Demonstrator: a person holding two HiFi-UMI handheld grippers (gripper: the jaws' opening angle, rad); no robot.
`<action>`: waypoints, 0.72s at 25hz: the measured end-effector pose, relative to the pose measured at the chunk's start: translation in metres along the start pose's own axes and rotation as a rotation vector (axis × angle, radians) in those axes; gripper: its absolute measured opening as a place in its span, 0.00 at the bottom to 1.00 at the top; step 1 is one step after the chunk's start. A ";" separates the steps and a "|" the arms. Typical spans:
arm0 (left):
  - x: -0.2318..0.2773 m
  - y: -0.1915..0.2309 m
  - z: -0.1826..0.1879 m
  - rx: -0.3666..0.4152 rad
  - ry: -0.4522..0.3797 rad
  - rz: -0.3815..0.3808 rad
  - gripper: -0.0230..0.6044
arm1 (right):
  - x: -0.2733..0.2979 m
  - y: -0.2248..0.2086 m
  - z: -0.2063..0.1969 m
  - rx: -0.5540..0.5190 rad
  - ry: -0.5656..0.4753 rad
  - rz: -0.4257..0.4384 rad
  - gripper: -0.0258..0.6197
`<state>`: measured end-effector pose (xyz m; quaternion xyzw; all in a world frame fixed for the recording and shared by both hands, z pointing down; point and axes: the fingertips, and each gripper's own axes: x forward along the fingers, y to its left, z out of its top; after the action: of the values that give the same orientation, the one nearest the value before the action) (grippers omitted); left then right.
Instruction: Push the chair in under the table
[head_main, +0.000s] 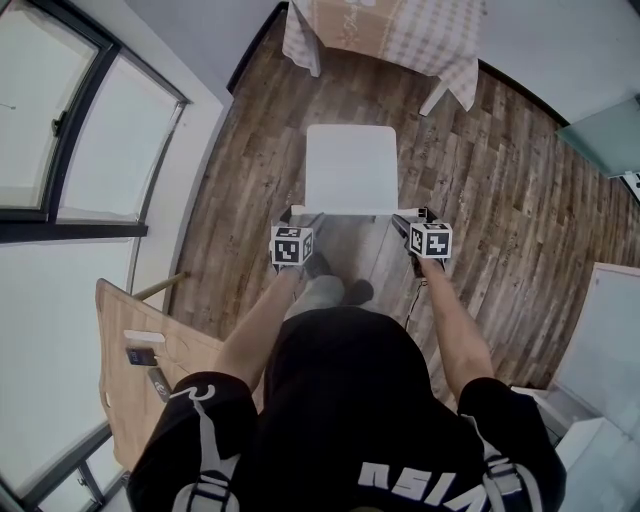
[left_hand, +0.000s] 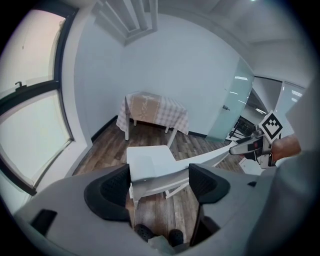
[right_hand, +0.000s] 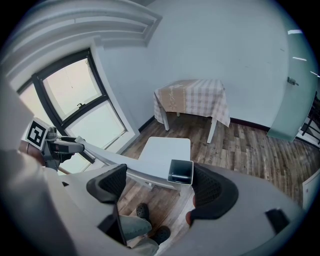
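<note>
Head view: chair (head_main: 350, 165) well short of table (head_main: 385, 30). Gripper views only: left gripper (left_hand: 157, 186) and right gripper (right_hand: 159, 186) jaws wide, backrest (left_hand: 167, 176) ends between, unclamped.

chair (head_main: 350, 165): plain white seat and back rail, no pattern. open tube end of the rail is dark inside.
table (head_main: 440, 40): cloth in beige-and-white check with a plain tan band down the middle. legs (head_main: 435, 97) white.
floor (head_main: 520, 200): planks in mixed brown and grey wood grain.
left gripper (left_hand: 159, 185) and right gripper (right_hand: 159, 187): grey bodies, black fine-textured pads (left_hand: 112, 192). each cube (head_main: 291, 245) is white with black square markers.
window frame (head_main: 70, 130): black, panes bright off-white.
walls (left_hand: 190, 75): pale blue-grey.
glass door (left_hand: 230, 107): frosted pale green.
person's top (head_main: 350, 400): black with white print. trousers (head_main: 322, 295) grey, shoes (right_hand: 142, 211) black.
board (head_main: 125, 370) at the floor's left edge: light tan wood.
</note>
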<state>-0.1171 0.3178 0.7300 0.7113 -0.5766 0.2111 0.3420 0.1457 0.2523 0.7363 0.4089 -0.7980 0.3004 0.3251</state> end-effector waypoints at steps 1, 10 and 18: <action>0.000 0.003 0.003 -0.009 -0.004 -0.008 0.64 | 0.002 0.002 0.002 0.004 -0.002 -0.002 0.69; 0.013 0.026 0.024 0.025 -0.009 -0.045 0.63 | 0.019 0.008 0.017 0.051 -0.002 -0.026 0.69; 0.028 0.041 0.046 0.086 -0.006 -0.095 0.63 | 0.031 0.012 0.033 0.085 -0.035 -0.071 0.68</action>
<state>-0.1544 0.2612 0.7289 0.7527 -0.5334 0.2171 0.3191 0.1123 0.2195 0.7371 0.4555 -0.7752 0.3152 0.3037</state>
